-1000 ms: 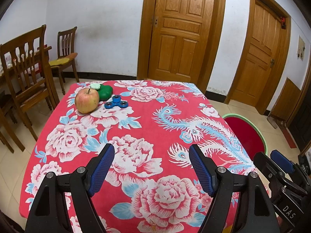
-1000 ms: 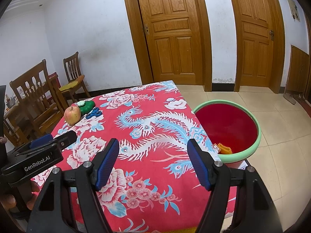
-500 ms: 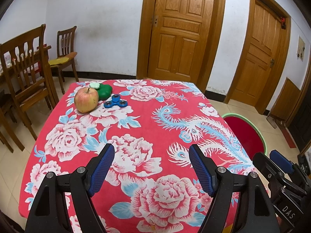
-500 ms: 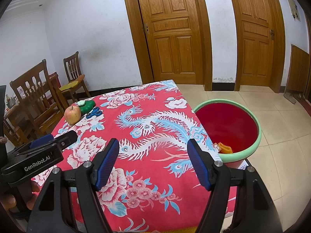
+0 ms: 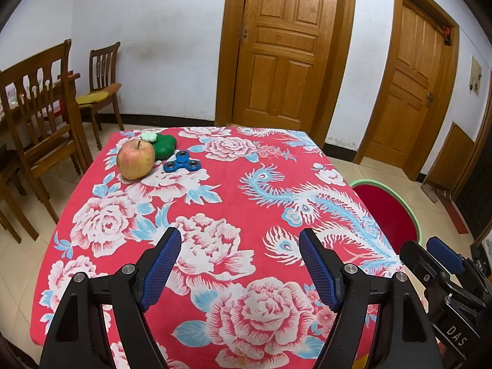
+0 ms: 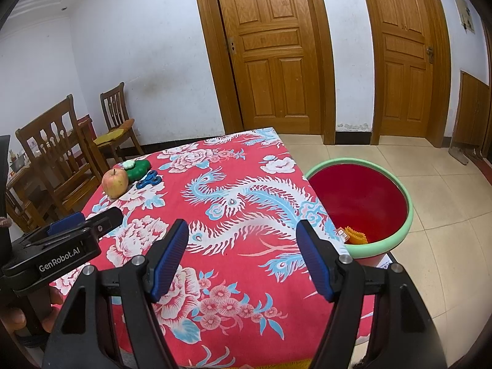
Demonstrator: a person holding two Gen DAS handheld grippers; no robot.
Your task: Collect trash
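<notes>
Beyond the left tongs [image 5: 240, 264], spread and empty, an apple [image 5: 135, 159], a green piece [image 5: 164, 146] and a blue spinner [image 5: 181, 162] are left at the bench's [image 5: 233, 203] far corner. Right of the bench, an orange scrap [image 6: 356, 236] is seen inside the red bin [image 6: 399, 184]; the right tongs [image 6: 243, 256] are spread, empty. Collection is judged partly done.

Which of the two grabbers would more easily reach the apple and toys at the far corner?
Probably the left gripper: the apple and blue spinner lie toward its side. The right gripper, also open and empty, sits beside the bin.
</notes>
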